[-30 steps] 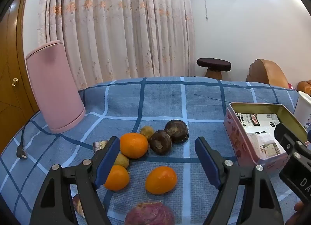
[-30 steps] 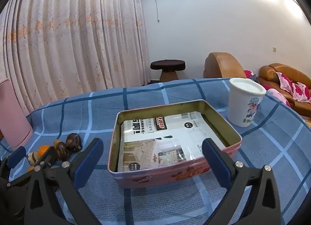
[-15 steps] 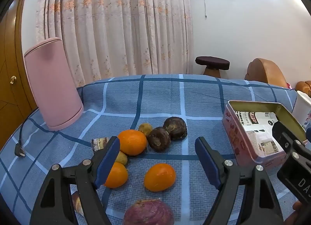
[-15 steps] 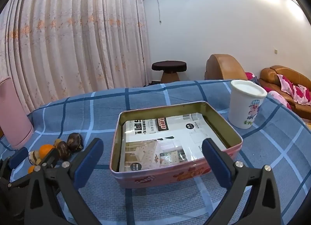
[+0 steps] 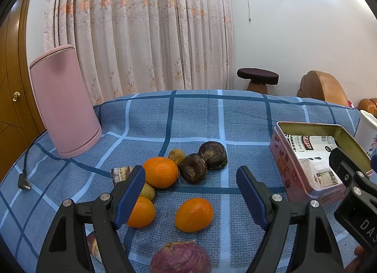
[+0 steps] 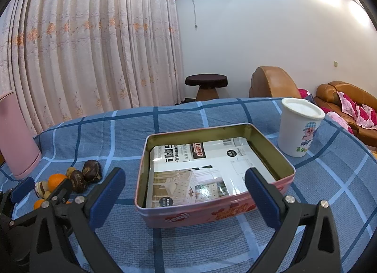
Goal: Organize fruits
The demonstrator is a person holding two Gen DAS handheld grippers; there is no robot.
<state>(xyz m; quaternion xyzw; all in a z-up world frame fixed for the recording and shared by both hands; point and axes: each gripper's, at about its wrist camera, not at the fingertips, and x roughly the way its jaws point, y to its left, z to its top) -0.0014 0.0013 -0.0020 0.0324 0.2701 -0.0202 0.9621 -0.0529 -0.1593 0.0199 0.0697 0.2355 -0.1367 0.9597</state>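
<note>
You held the left gripper wide open and empty over the orange at lower centre; the right gripper, likewise open and empty, faced the tin. Next, I judge: lower and close on that orange.
</note>
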